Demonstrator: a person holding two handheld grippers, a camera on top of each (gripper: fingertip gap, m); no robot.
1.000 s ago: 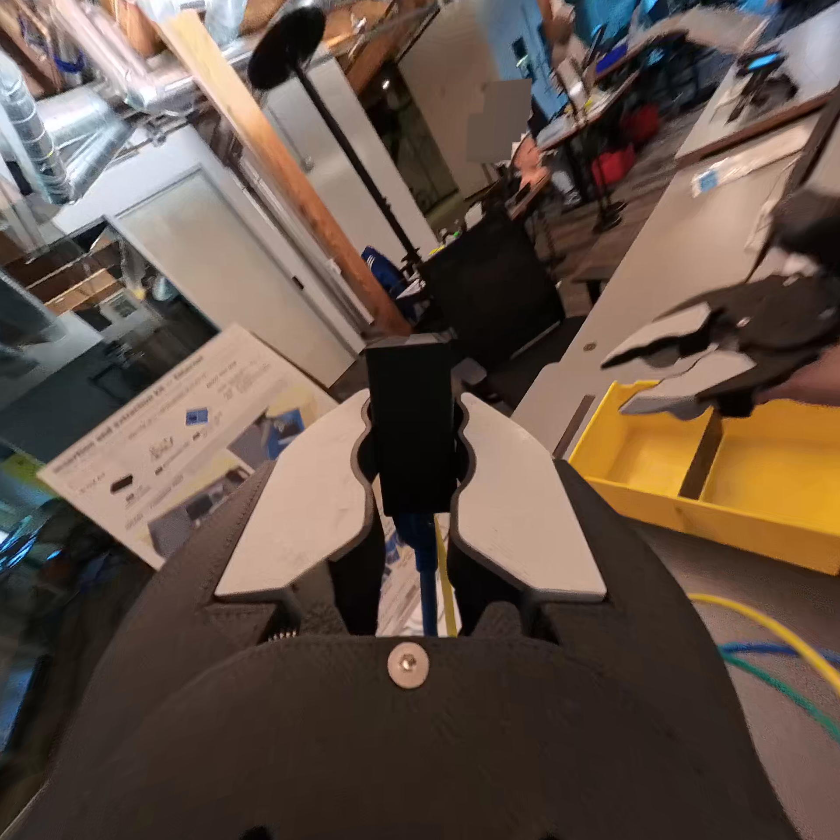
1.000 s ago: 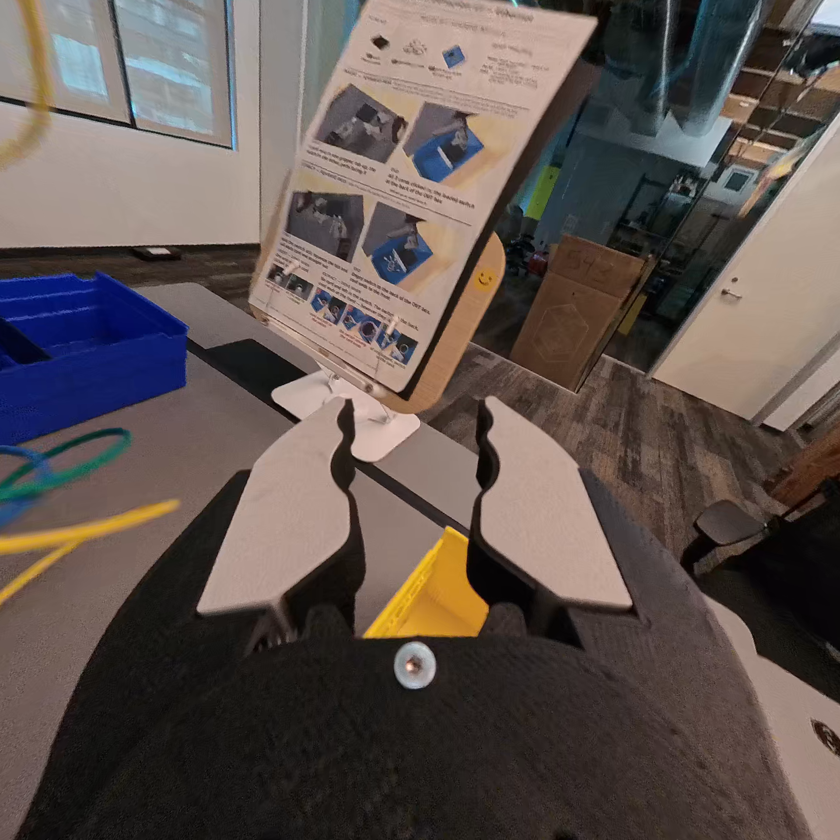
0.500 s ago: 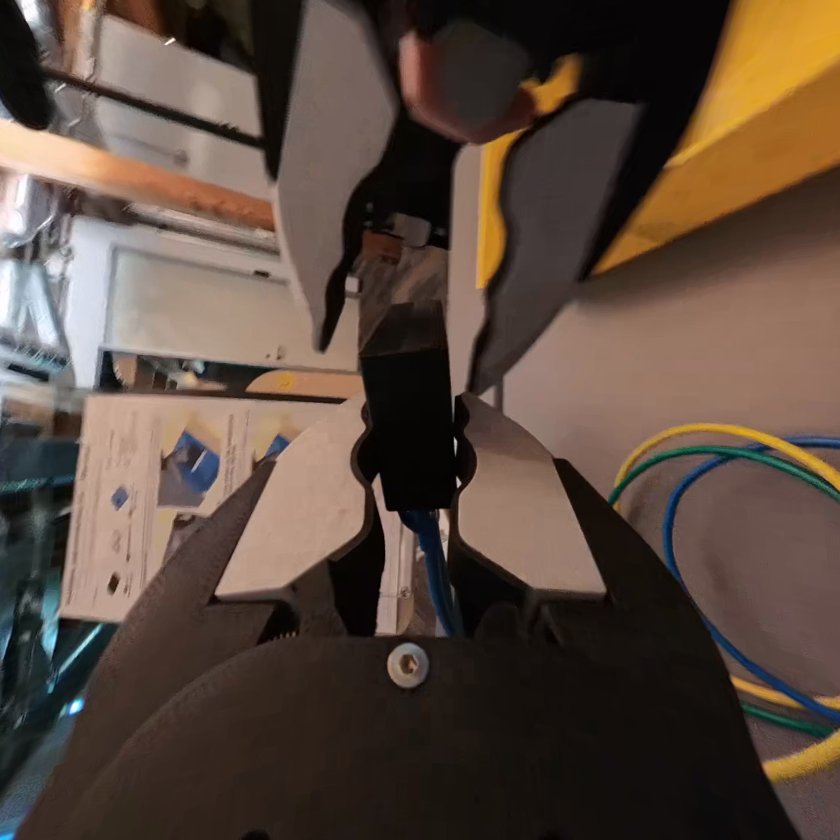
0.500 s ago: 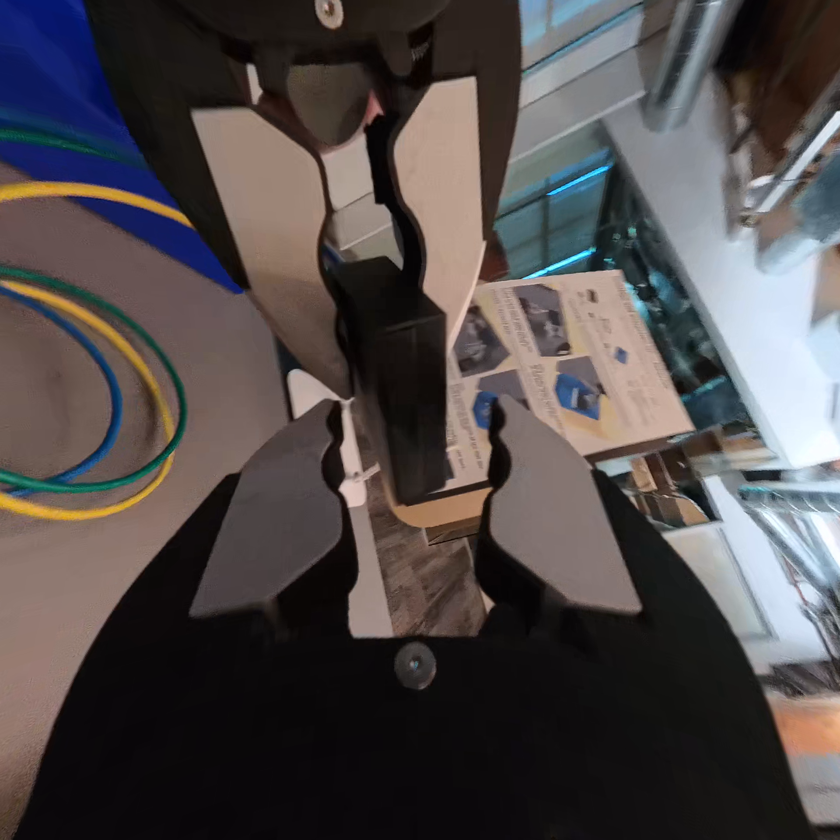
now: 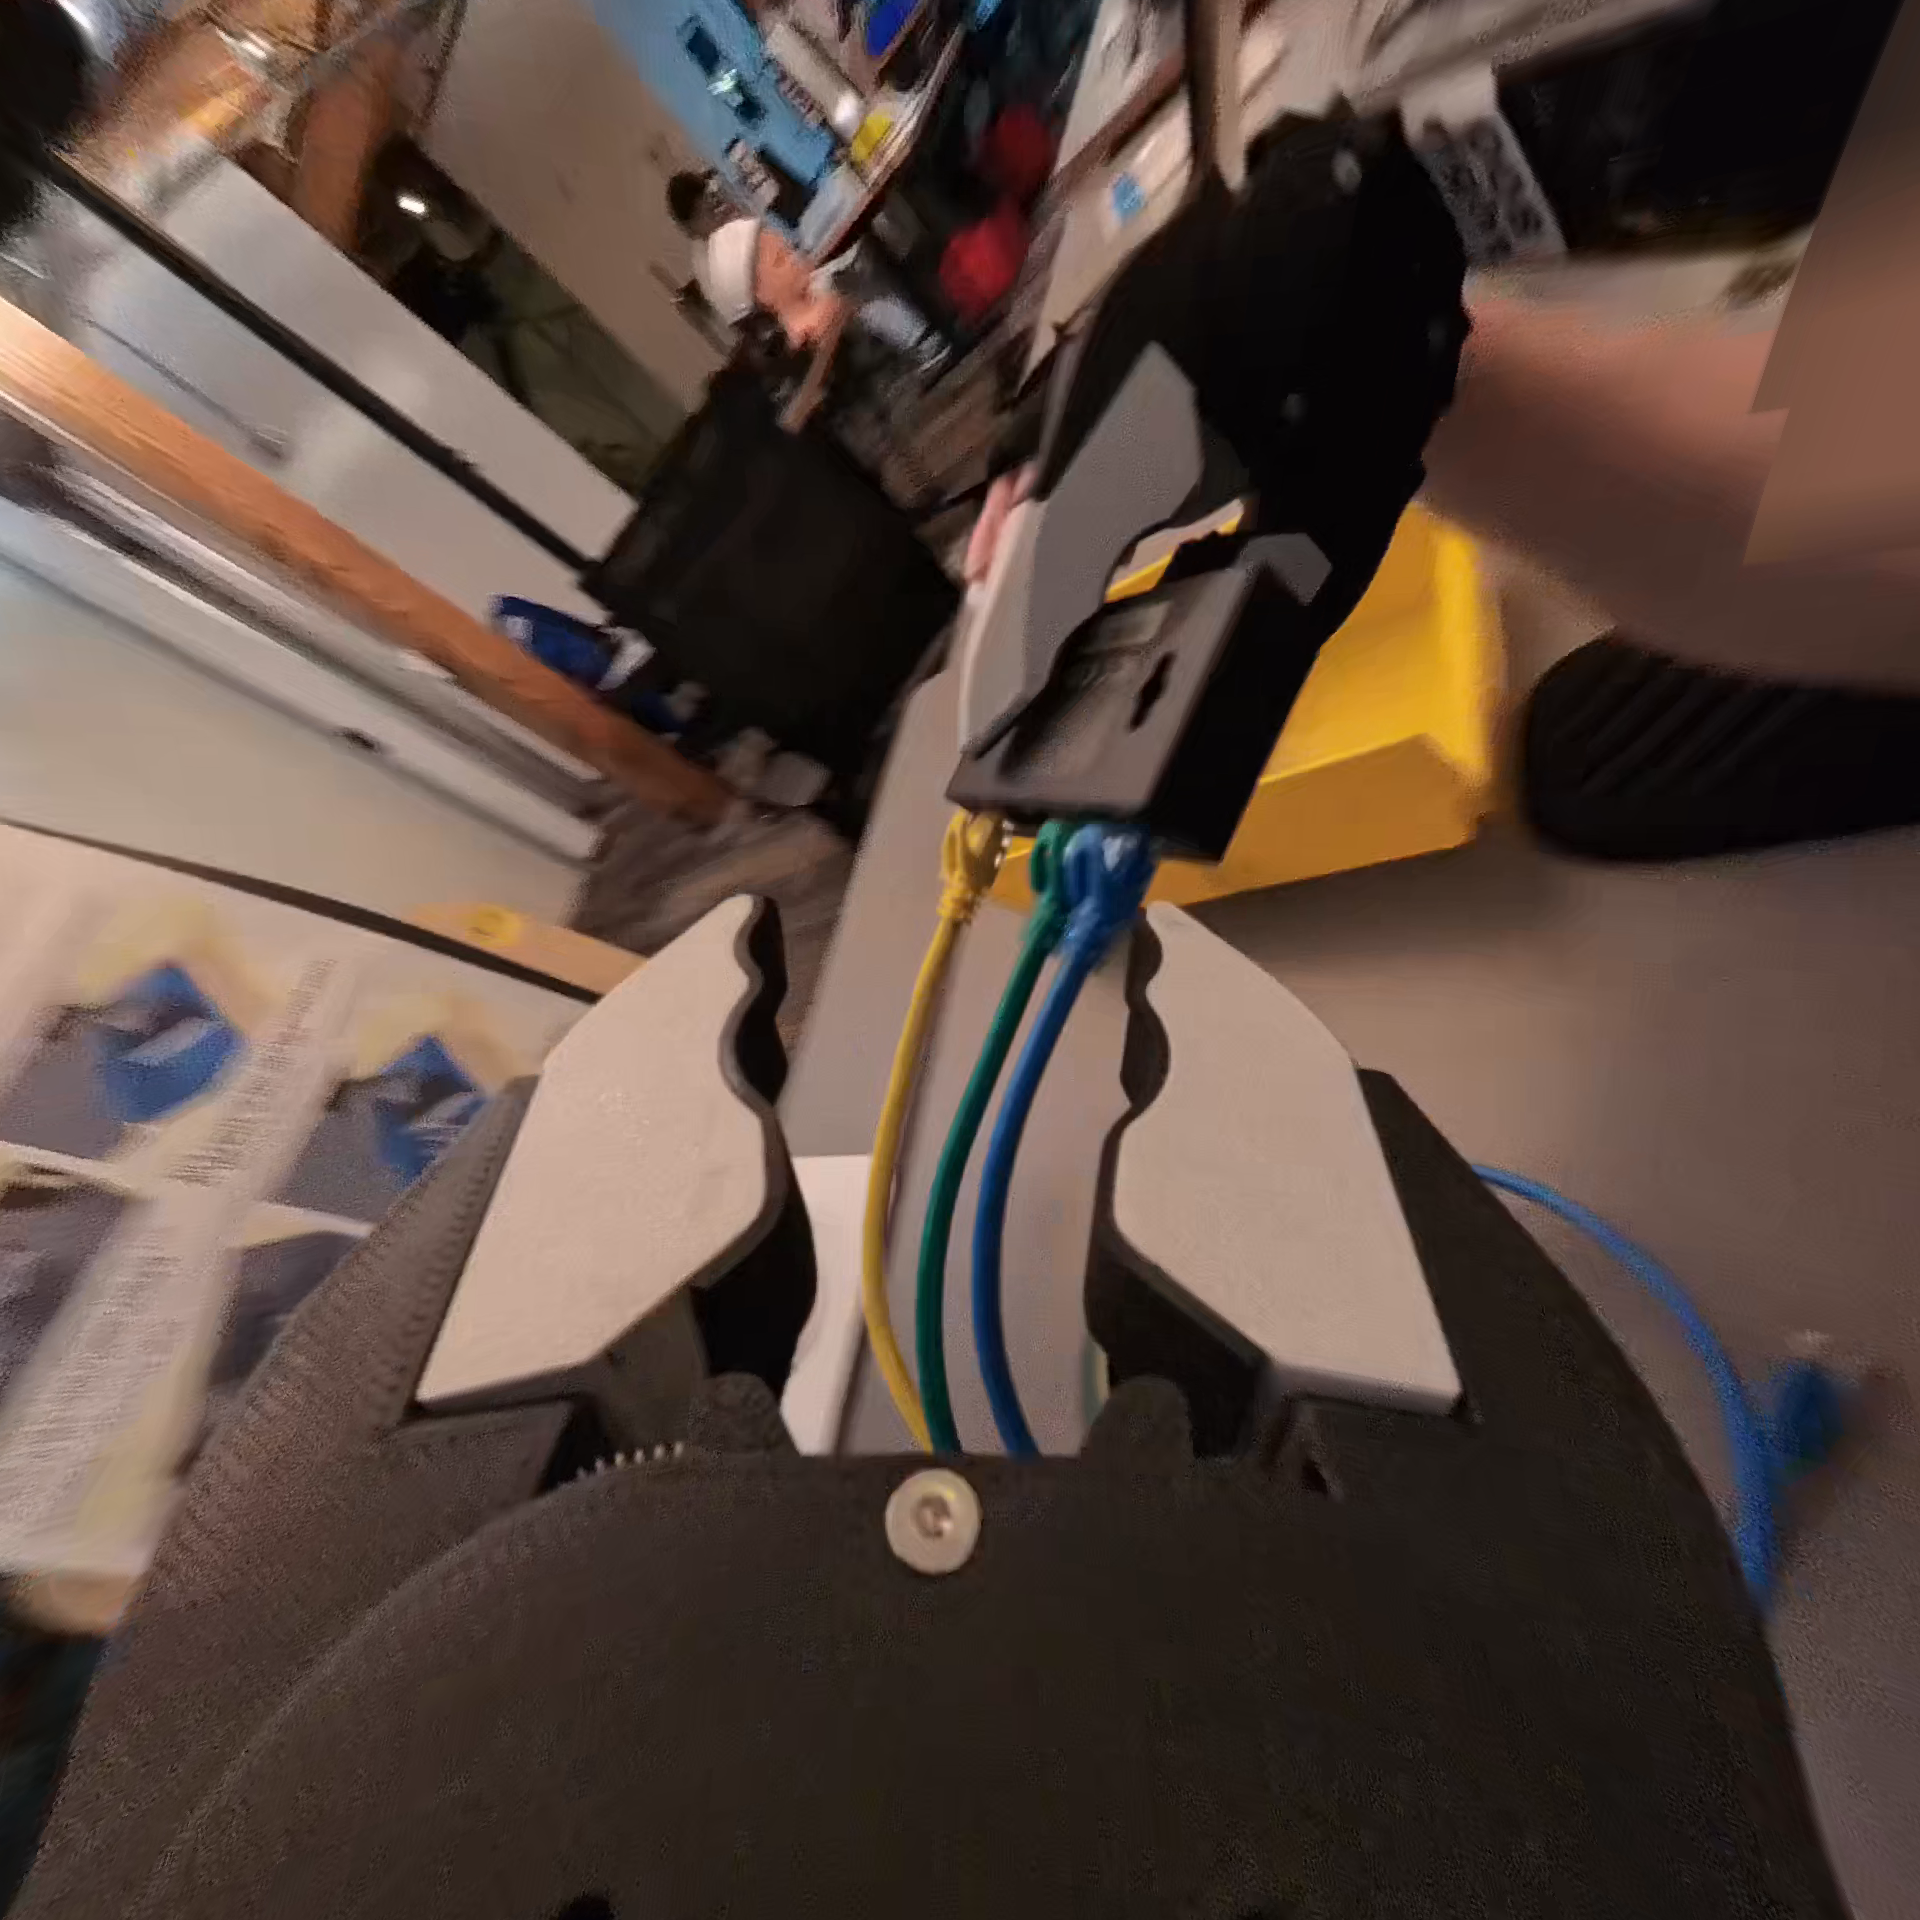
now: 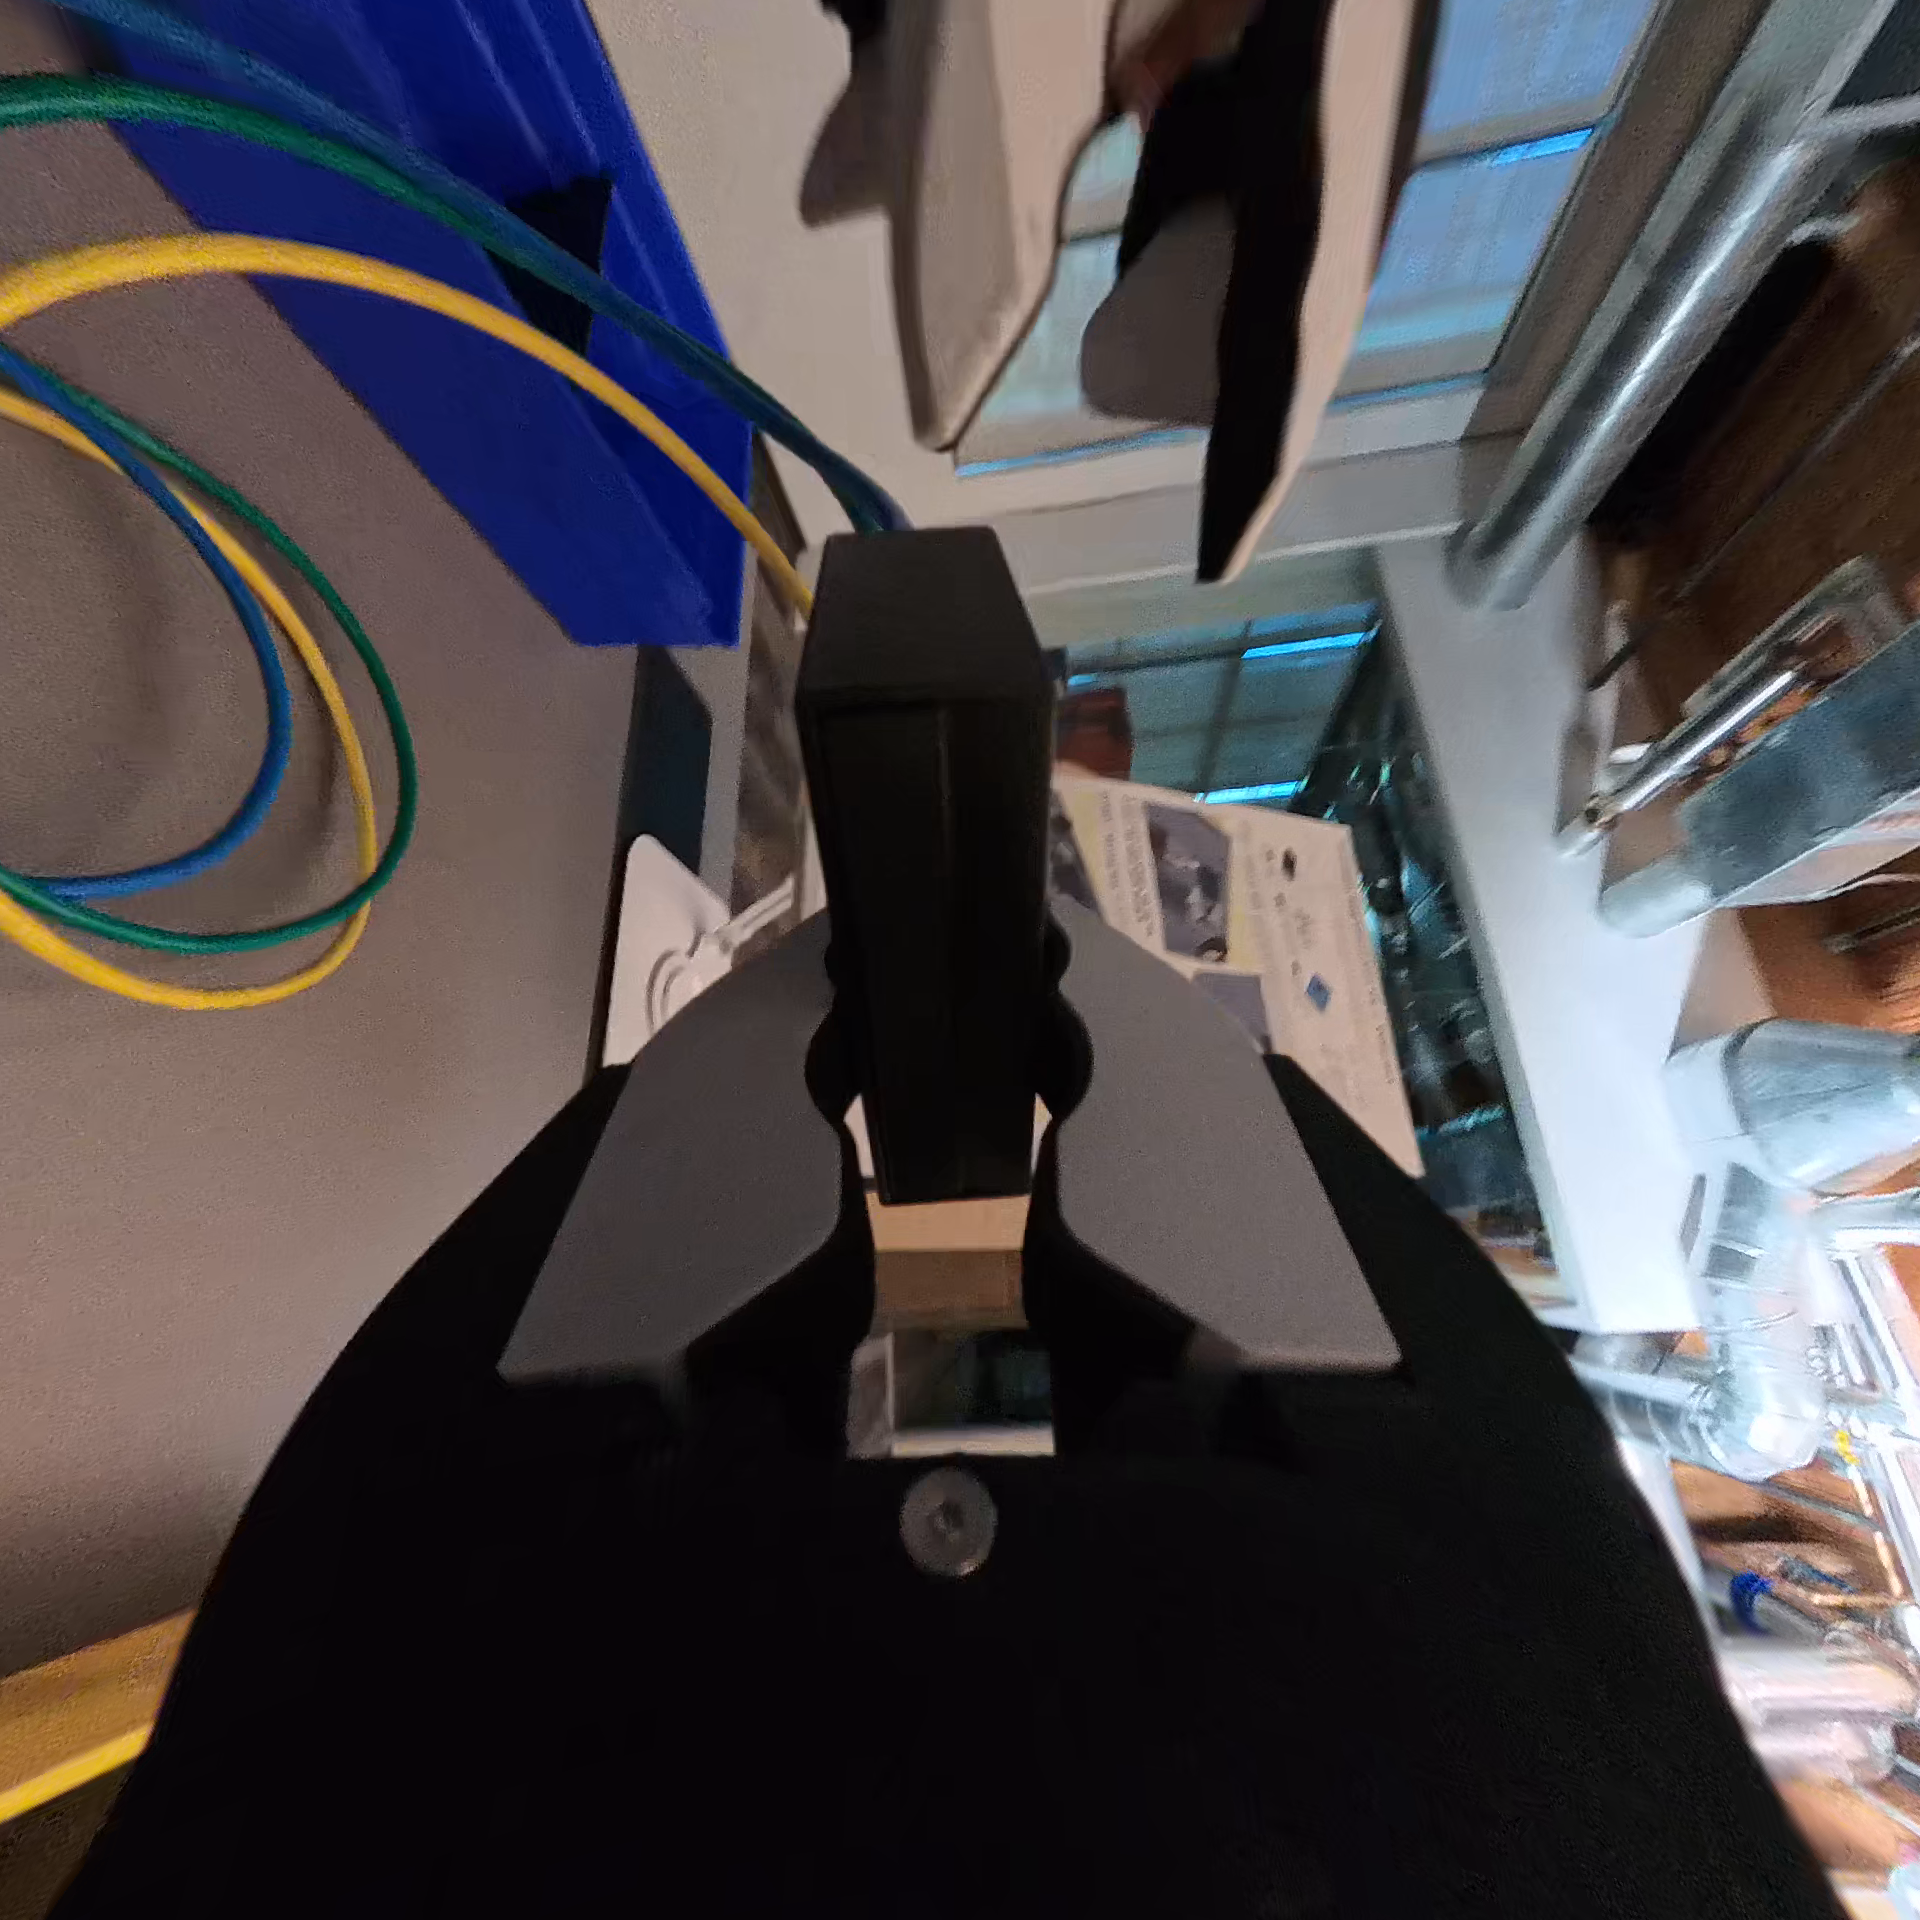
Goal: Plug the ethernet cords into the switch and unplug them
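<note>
My right gripper is shut on the black switch and holds it in the air. In the left wrist view the switch hangs from the right gripper, with a yellow cord, a green cord and a blue cord plugged into its near face. My left gripper is open; the three cords run between its fingers untouched. The left gripper also shows open beyond the switch in the right wrist view. The cords loop on the table.
A yellow bin stands behind the switch on the grey table. A blue bin sits by the cord loops. A printed sheet on a stand is at the left. A loose blue cord end lies at the right. Some 7 cm of space lies between my two pairs of fingers.
The switch has passed from my left gripper to my right one. The left gripper opened and drew back along the cords; the right gripper closed on the switch.
</note>
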